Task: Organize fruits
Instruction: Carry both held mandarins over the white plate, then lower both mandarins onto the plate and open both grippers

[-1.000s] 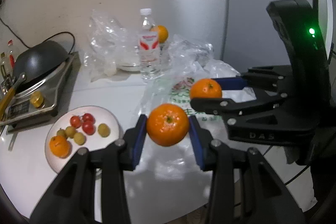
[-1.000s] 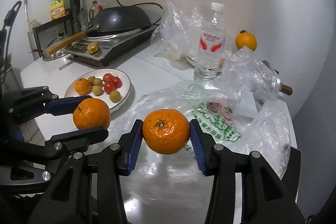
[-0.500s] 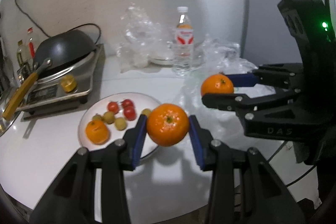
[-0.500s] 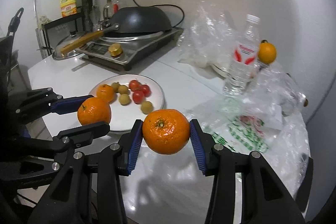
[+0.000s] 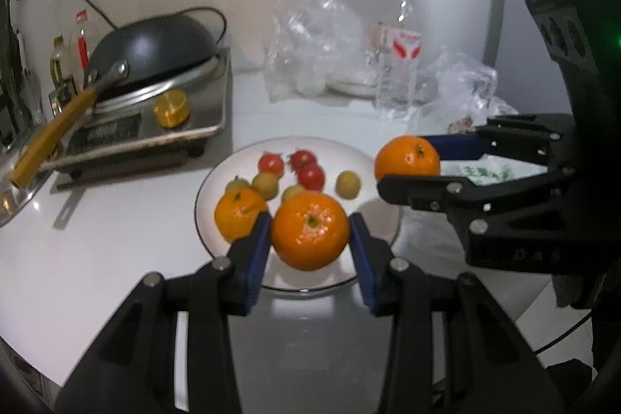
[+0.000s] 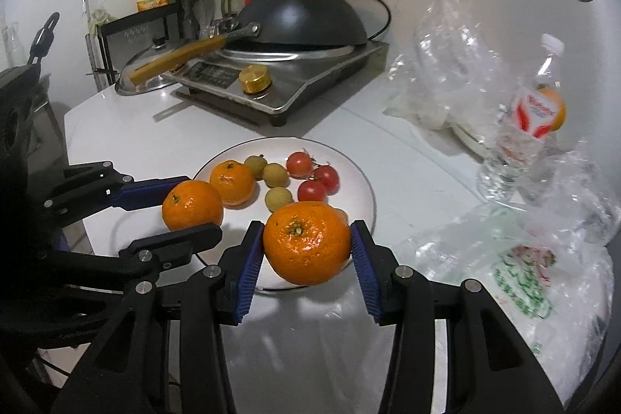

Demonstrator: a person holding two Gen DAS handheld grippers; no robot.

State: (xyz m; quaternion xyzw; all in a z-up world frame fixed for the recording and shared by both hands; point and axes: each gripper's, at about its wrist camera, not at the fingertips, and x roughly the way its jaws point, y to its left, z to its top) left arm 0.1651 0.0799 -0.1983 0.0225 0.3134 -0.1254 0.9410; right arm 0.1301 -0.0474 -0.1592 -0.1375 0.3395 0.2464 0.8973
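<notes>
My left gripper is shut on an orange mandarin and holds it over the near part of a white plate. My right gripper is shut on a second mandarin over the plate's near right rim. Each gripper shows in the other's view, the right one at the plate's right edge, the left one at its left edge. On the plate lie a third mandarin, three cherry tomatoes and several small yellow-green fruits.
A stove with a black wok stands behind the plate to the left. Clear plastic bags, a water bottle and a printed bag lie to the right. Another orange shows behind the bottle.
Both grippers have moved left, from over the plastic bag to above the plate, each still holding its mandarin.
</notes>
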